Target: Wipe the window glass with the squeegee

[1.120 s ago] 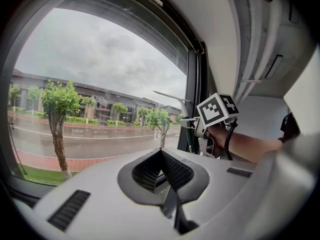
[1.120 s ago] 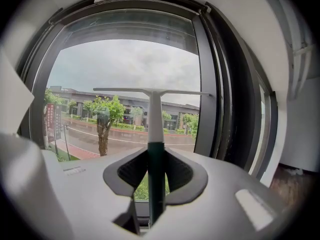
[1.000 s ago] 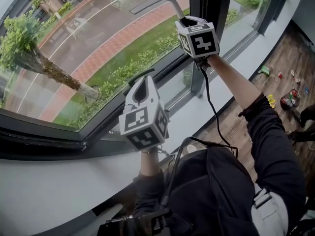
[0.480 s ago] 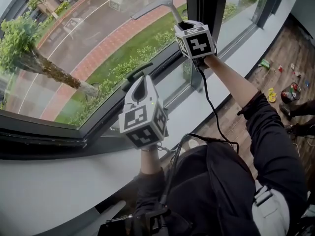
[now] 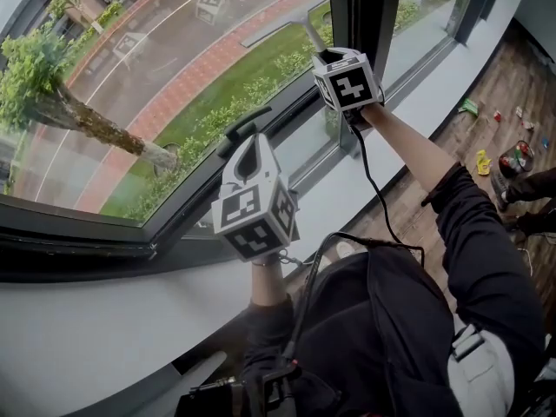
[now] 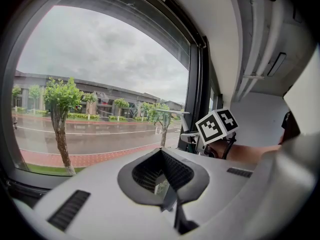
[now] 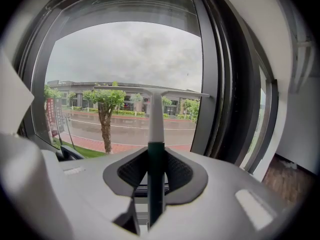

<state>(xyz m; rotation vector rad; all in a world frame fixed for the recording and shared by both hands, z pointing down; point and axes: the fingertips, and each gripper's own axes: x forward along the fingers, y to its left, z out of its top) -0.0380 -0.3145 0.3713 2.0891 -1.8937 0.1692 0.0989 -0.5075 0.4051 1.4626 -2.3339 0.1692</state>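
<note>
From the head view, the squeegee (image 5: 291,16) lies with its blade flat against the window glass (image 5: 130,85), just beside the dark window frame post (image 5: 369,7), and the right claw (image 5: 323,55) is clenched on its handle. The left claw (image 5: 253,146) hangs lower, near the black window handle (image 5: 243,127) above the white sill (image 5: 104,320). A tree (image 5: 78,111) stands outside, and small coloured things dot the wooden floor (image 5: 486,102). Since a second ago the blade has slid slightly down the pane, while the left claw has barely moved. In the left gripper view the left claw (image 6: 165,194) is clenched on nothing, with the squeegee (image 6: 172,113) well ahead. In the right gripper view the right claw (image 7: 156,159) grips the squeegee (image 7: 156,124) upright, its blade level across the glass.
</note>
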